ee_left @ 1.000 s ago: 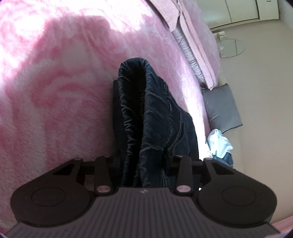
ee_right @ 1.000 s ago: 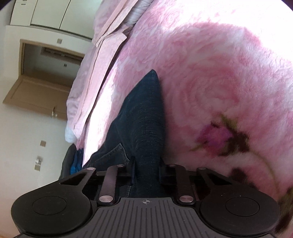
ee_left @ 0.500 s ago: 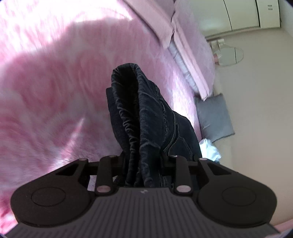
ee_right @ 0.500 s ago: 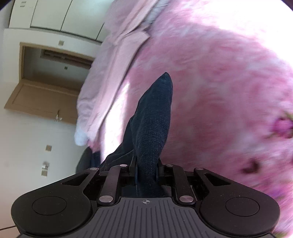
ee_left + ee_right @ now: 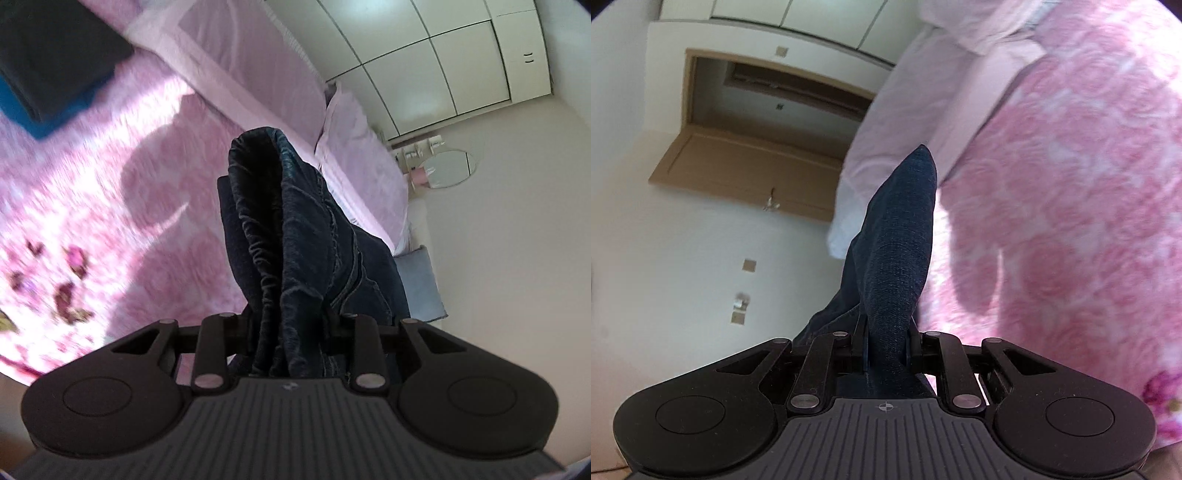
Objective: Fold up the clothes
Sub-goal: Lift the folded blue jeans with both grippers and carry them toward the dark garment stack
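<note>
Left gripper (image 5: 291, 325): is being kept clamped on a thick bunched fold of the jeans (image 5: 295, 236) — its jaws have just been closing a little further, with the denim between them.
Right gripper (image 5: 886, 339): is being held closed on a narrower, flatter strip of the jeans (image 5: 897, 240), which sticks out past the fingertips to a point.
Jeans, place: are being carried in both grippers, lifted off the blanket (image 5: 110, 192); the denim is rising ahead of each pair of fingers and hanging away below and to one side.
Step in hand: a lift of the garment, judged as the start of a fold or a lay-out on the blanket.
Doing it well: both grips are best kept firm and level with each other — the thick bunch on the left could slip unevenly, so the cloth is better shaken out taut before being lowered.
Blanket, ahead of the right gripper (image 5: 1071, 184): is being left bare where it is seen.
Folded pile (image 5: 48, 62): dark and blue pieces are lying far ahead-left of the left gripper.
Containers: none is being shown.
</note>
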Available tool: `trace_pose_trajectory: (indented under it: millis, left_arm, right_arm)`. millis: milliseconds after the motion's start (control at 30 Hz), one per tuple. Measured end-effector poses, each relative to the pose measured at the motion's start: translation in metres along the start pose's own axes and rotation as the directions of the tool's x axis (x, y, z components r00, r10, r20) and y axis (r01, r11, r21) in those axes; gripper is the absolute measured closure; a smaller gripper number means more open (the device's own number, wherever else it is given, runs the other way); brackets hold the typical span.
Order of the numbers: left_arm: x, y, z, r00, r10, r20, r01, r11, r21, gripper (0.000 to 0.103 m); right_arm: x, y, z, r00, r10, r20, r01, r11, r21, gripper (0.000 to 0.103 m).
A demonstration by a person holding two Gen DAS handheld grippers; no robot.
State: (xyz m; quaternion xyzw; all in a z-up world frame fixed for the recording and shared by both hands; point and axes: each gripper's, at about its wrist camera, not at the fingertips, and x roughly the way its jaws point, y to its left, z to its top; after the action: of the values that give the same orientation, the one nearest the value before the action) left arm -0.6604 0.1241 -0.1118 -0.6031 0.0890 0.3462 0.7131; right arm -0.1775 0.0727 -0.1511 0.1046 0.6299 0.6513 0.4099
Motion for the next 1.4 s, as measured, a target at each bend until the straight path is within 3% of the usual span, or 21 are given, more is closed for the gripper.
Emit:
trace_pose_trajectory:
  millis: [233, 533, 833, 1033, 1200, 1400]
  left_arm:
    - [-0.03, 0.007, 0.012, 0.998, 0.031, 0.056, -0.03, 0.999, -0.023, 0.078]
    - [-0.06, 0.008, 0.019, 0.976, 0.074, 0.206, -0.06, 0.996, -0.072, 0.078]
    - [-0.07, 0.034, 0.046, 0.974, 0.093, 0.206, -0.075, 0.993, -0.09, 0.078]
    - [-0.091, 0.08, 0.111, 0.984, 0.064, 0.167, -0.058, 0.997, -0.041, 0.078]
    - [-0.126, 0.119, 0.195, 0.991, 0.05, 0.128, -0.055, 0.998, 0.036, 0.078]
    - [-0.153, 0.162, 0.301, 0.995, 0.032, 0.099, -0.044, 0.992, 0.118, 0.078]
  right_arm:
    - [0.038, 0.031, 0.001, 0.999, -0.001, -0.054, -0.001, 1.0, -0.03, 0.088]
    - [0.088, 0.049, 0.028, 0.981, 0.09, -0.173, -0.107, 0.99, -0.092, 0.088]
    - [0.123, 0.057, 0.022, 0.976, 0.084, -0.203, -0.102, 0.991, -0.081, 0.088]
    - [0.174, 0.084, -0.002, 0.987, 0.087, -0.138, -0.098, 0.992, -0.073, 0.088]
    - [0.238, 0.116, -0.029, 0.994, 0.094, -0.05, -0.096, 0.994, -0.042, 0.088]
    - [0.327, 0.154, -0.039, 0.993, 0.116, 0.035, -0.115, 0.993, -0.038, 0.087]
